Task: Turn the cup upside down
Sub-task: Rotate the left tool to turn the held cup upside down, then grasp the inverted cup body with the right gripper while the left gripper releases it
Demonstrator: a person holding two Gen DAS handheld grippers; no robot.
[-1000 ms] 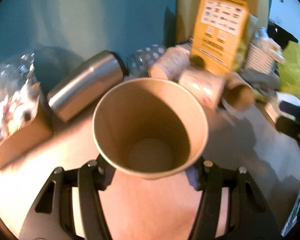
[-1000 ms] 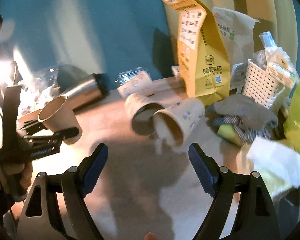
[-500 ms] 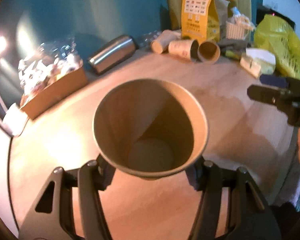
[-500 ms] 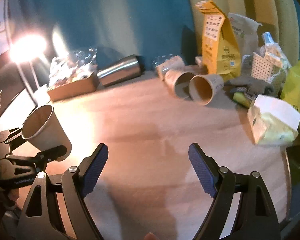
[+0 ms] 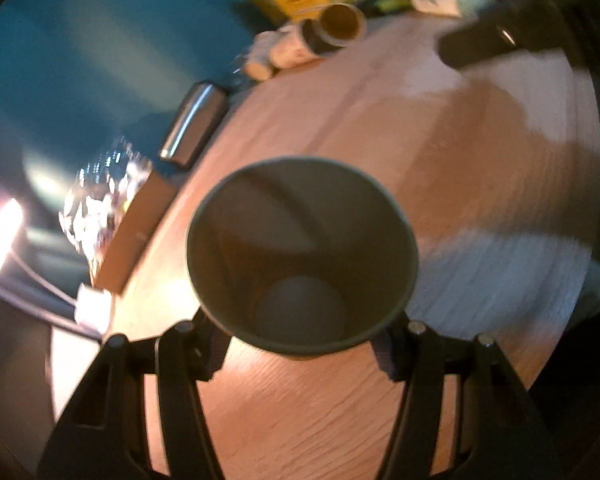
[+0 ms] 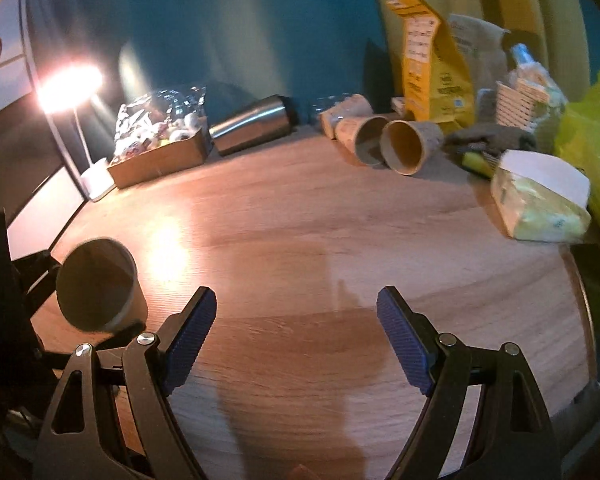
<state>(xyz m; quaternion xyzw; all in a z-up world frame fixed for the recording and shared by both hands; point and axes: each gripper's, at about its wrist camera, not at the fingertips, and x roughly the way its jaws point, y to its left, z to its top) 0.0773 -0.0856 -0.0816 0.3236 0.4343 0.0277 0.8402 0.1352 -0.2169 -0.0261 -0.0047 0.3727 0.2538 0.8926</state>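
My left gripper (image 5: 300, 344) is shut on a brown paper cup (image 5: 300, 256), gripping it near its base. The cup's open mouth faces the camera and it is empty inside. In the right wrist view the same cup (image 6: 98, 286) hangs at the lower left, tilted, its mouth turned toward the right and up, just above the wooden table (image 6: 300, 240). My right gripper (image 6: 296, 328) is open and empty over the table's near middle, to the right of the cup.
At the table's back lie a steel tumbler (image 6: 252, 124), several paper cups on their sides (image 6: 380, 138), a yellow bag (image 6: 432, 60), a cardboard tray of snacks (image 6: 160, 148), a white basket (image 6: 520, 100) and a wrapped package (image 6: 540, 196). A bright lamp (image 6: 68, 84) glares at left.
My left gripper has rolled, so the scene is tilted in its view, and the cup has tipped further over and sunk lower. The right gripper has pulled back a little and stays open.
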